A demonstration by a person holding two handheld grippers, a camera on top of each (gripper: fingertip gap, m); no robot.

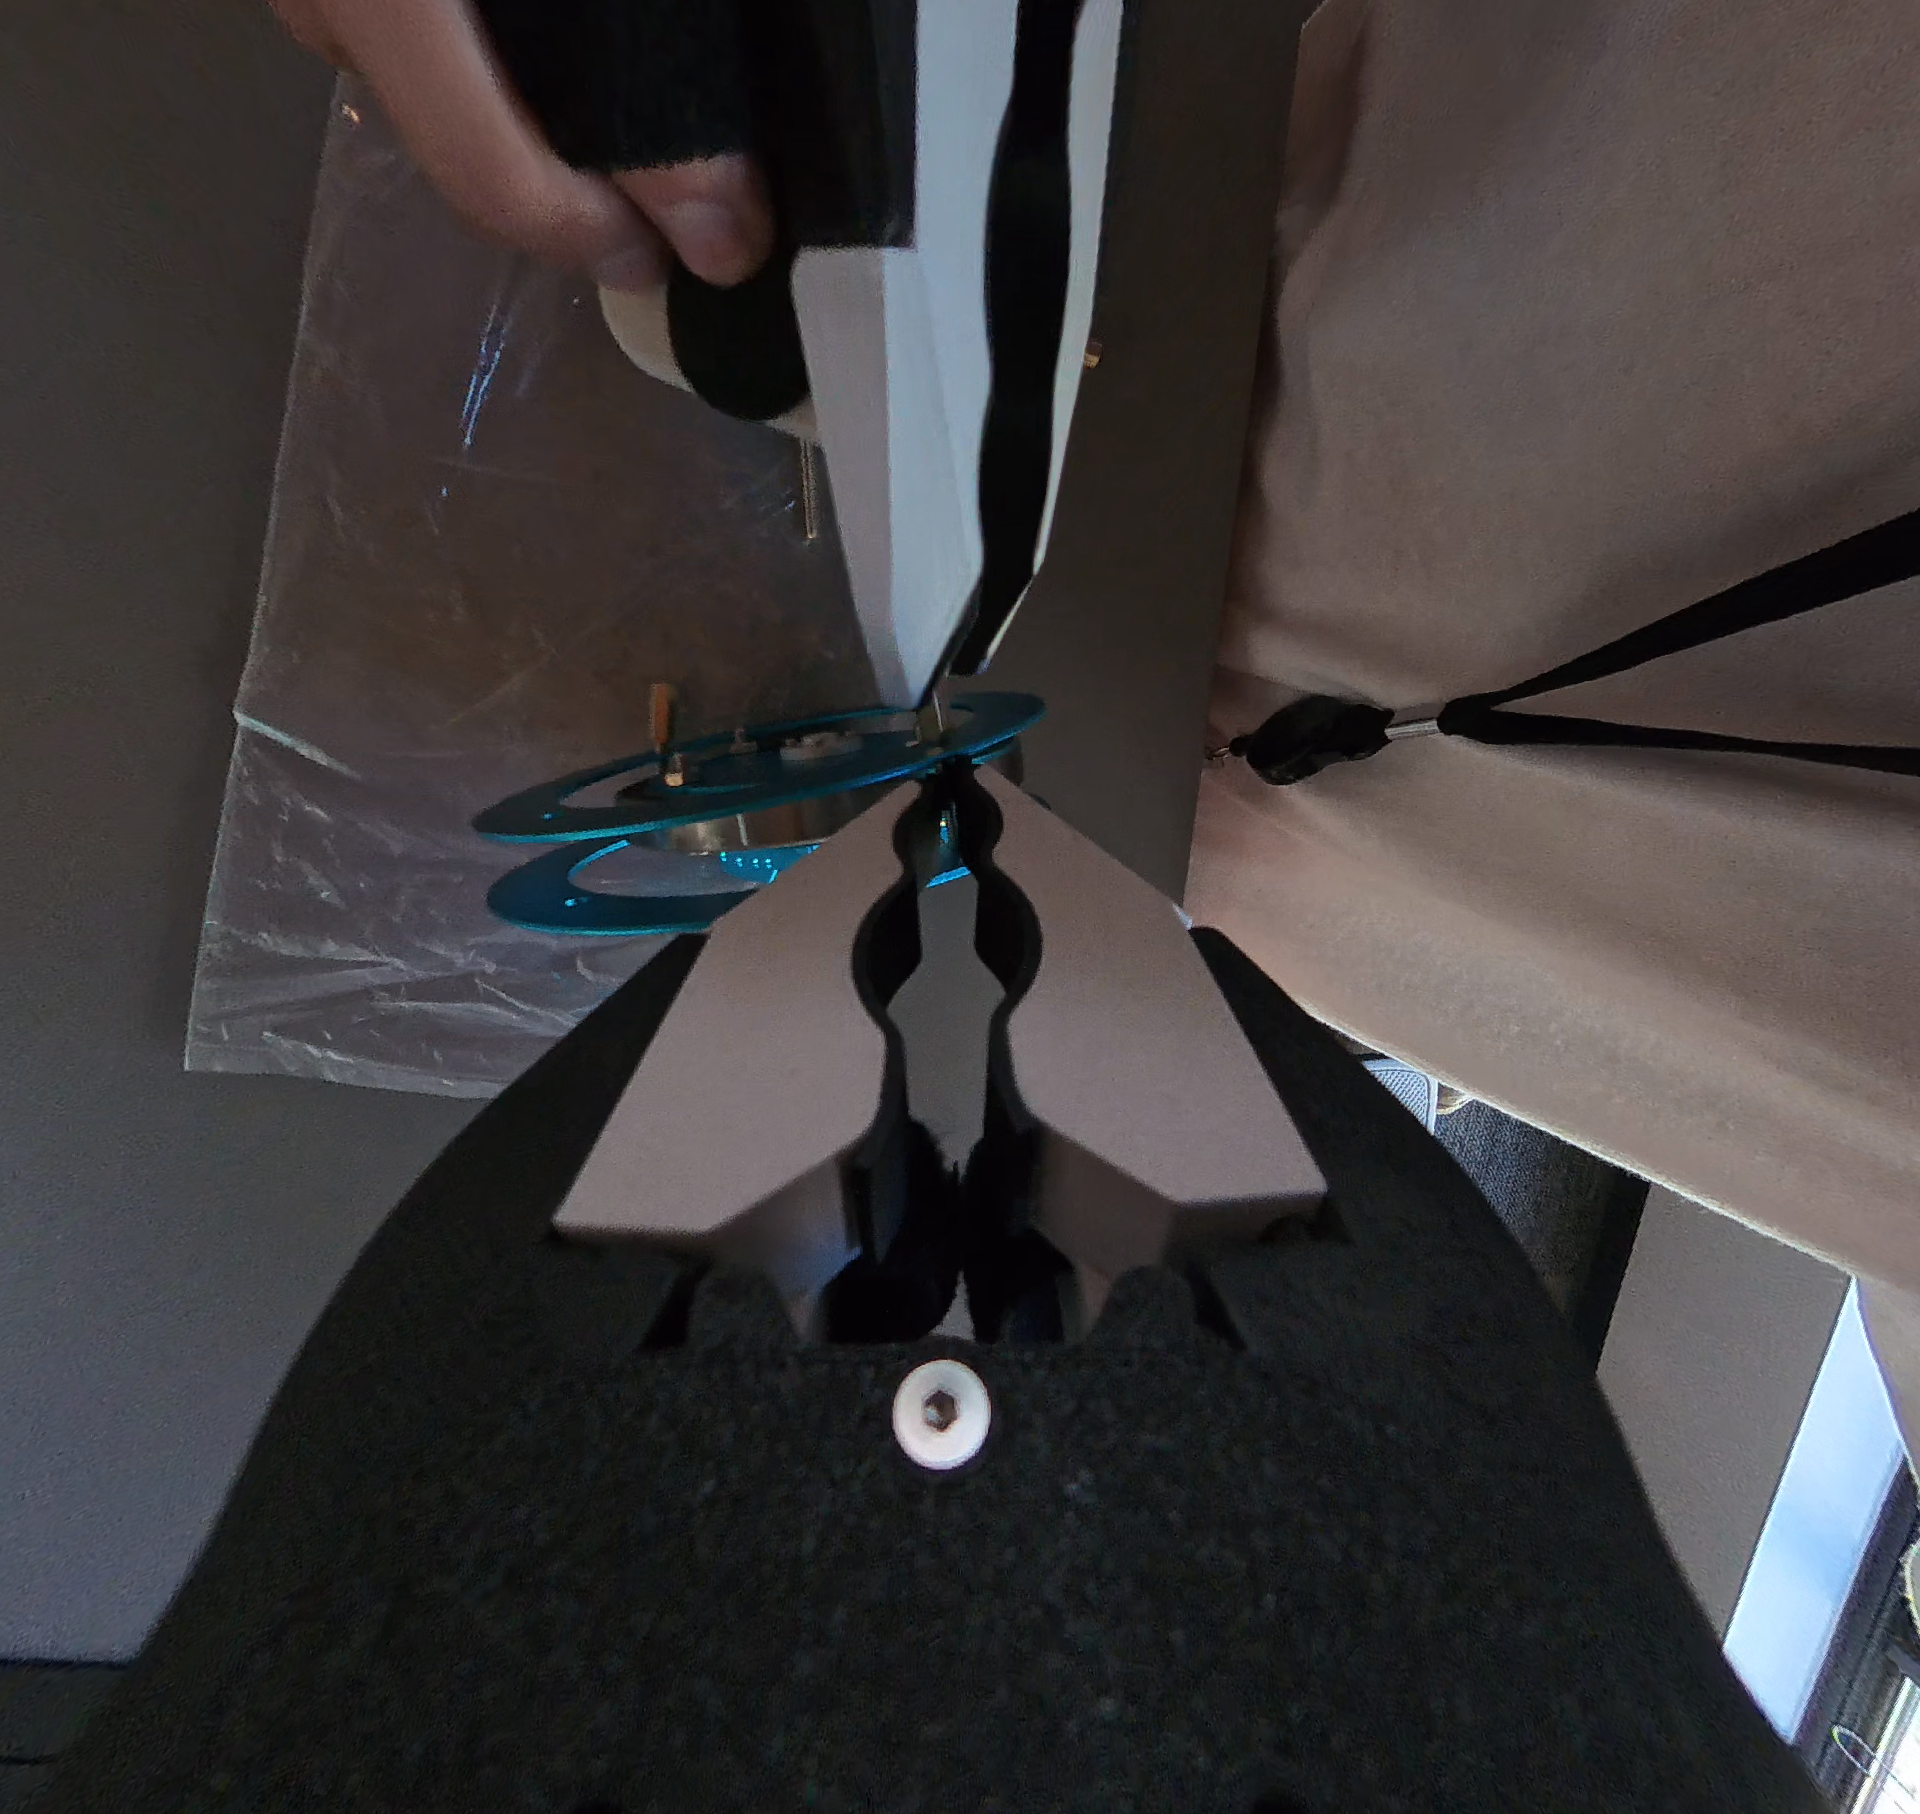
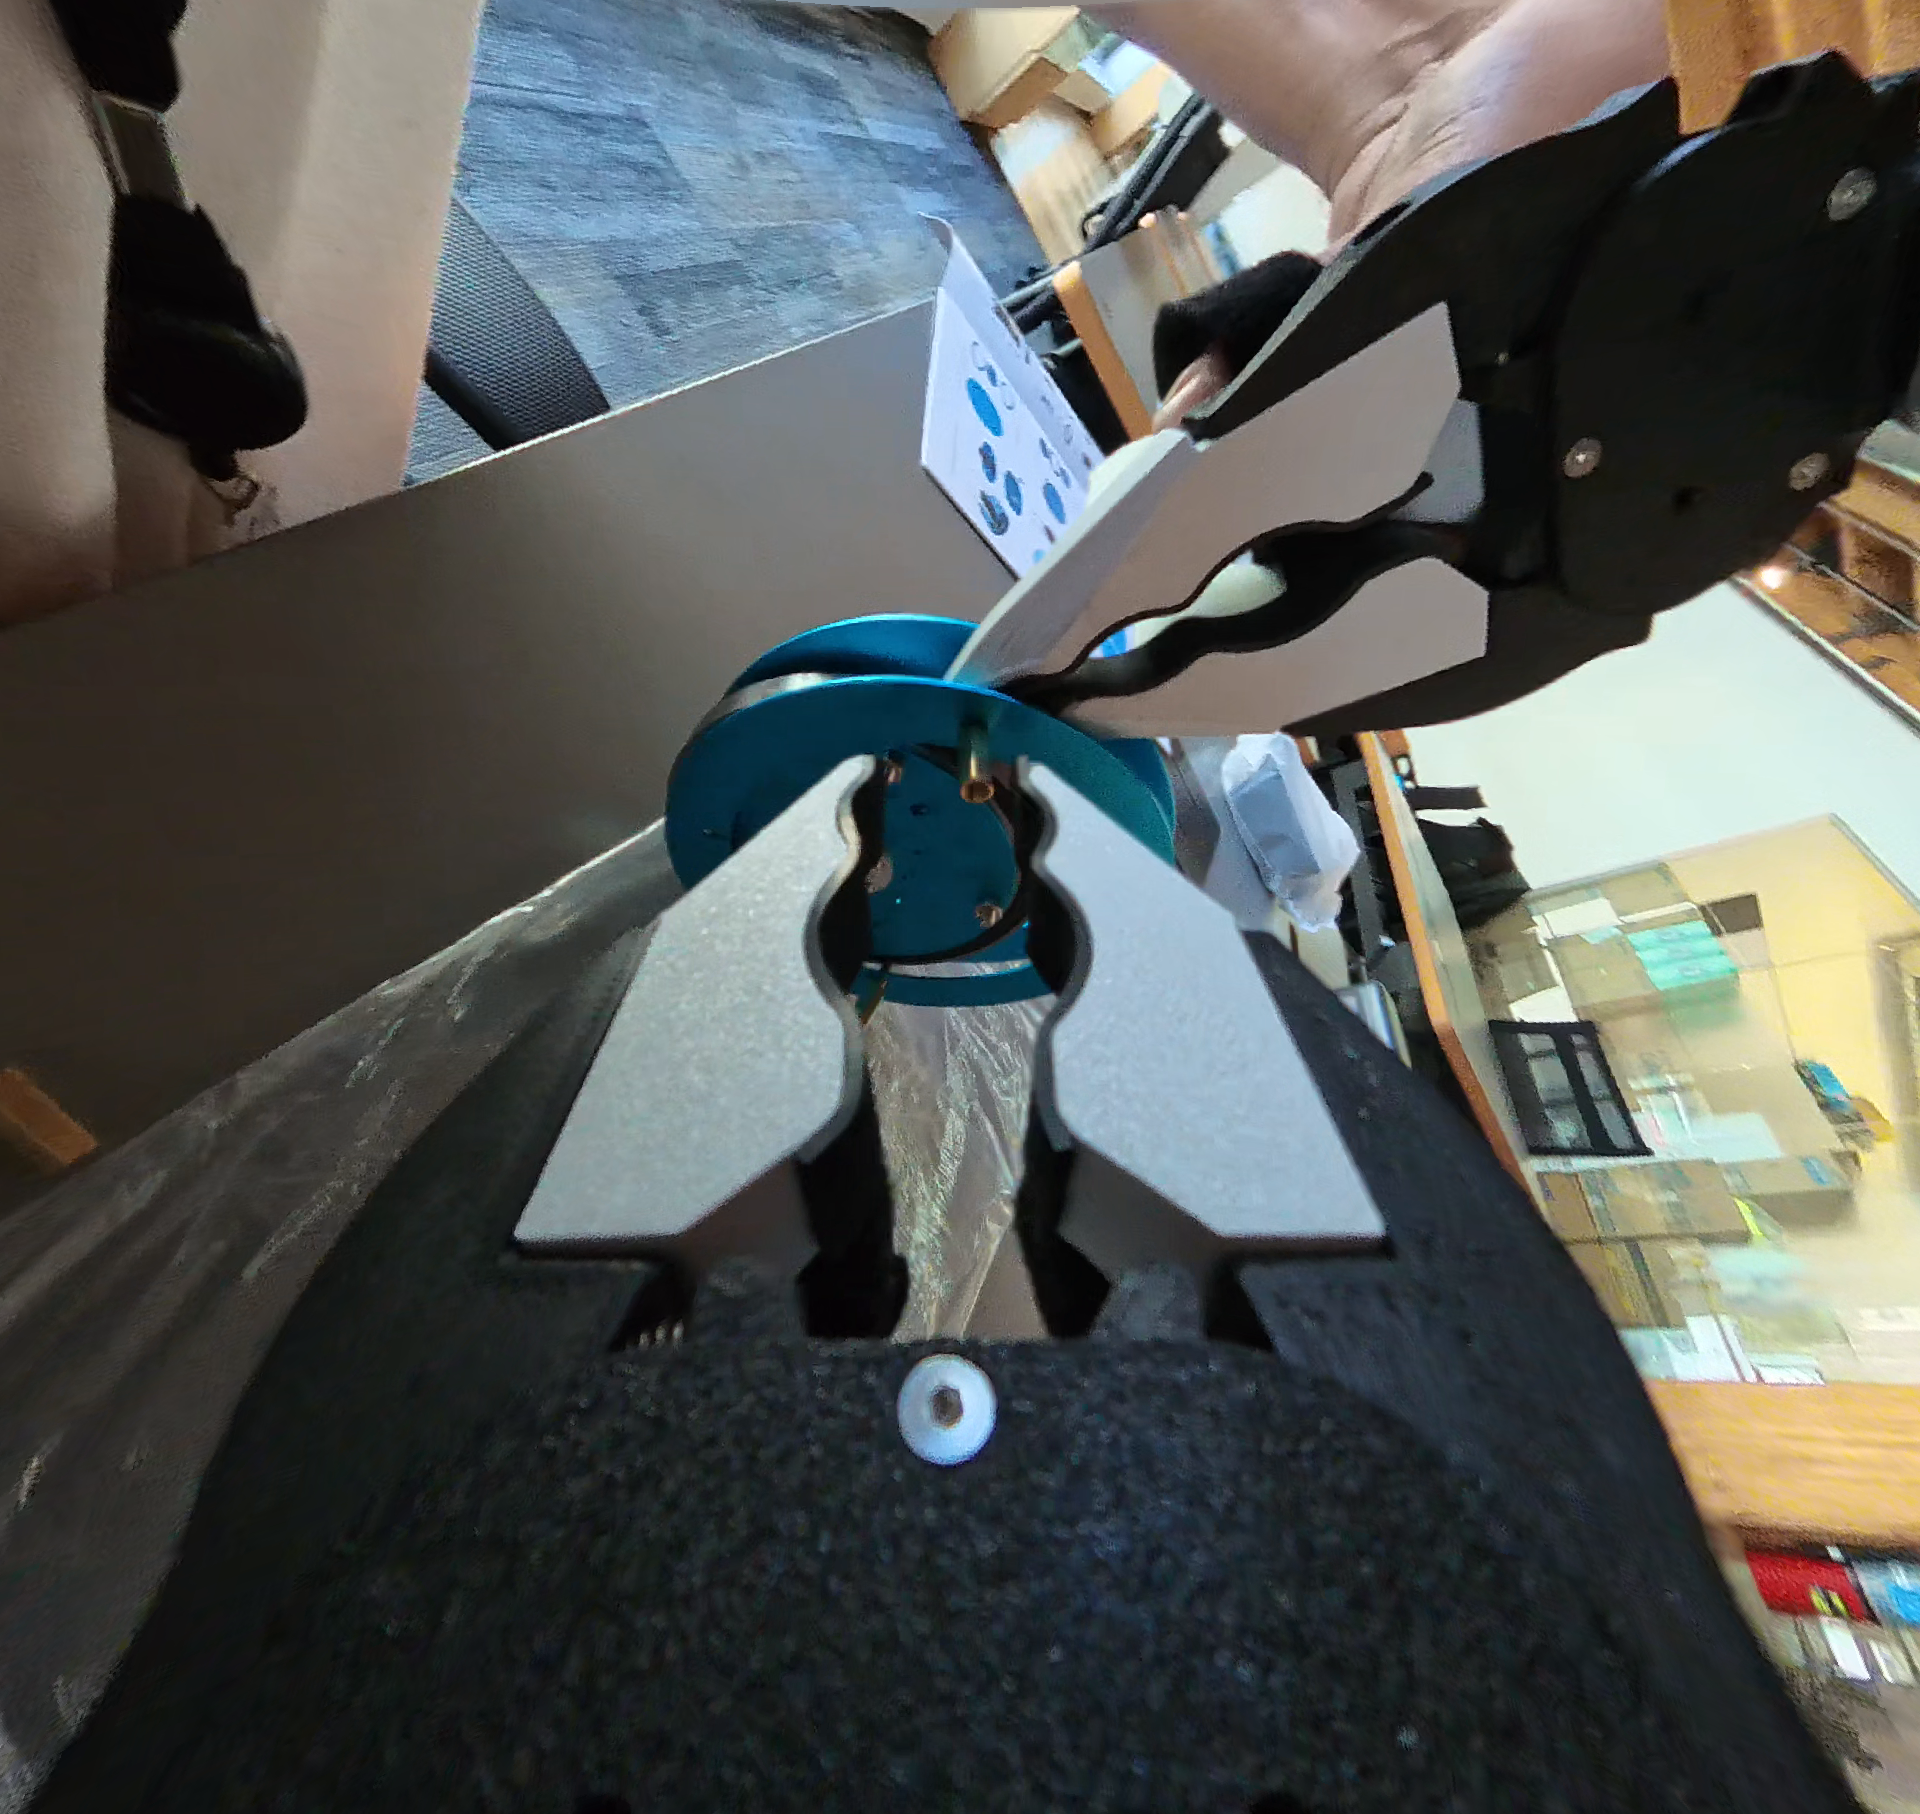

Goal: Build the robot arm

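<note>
above a grey table (image 1: 104,621), a blue disc assembly (image 1: 644,788) is clamped at its rim by the left gripper (image 1: 951,777); its brass standoff (image 2: 977,756) is straddled by the right gripper (image 2: 945,777), jaws apart.

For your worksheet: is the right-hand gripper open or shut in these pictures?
Open. In the right wrist view, the right gripper shows a clear gap between its fingers, with the blue disc assembly visible through it. Contact with the disc cannot be told.

Glossy blue metal discs (image 1: 748,777) (brass studs); crinkled clear plastic bag (image 1: 436,621)
</note>
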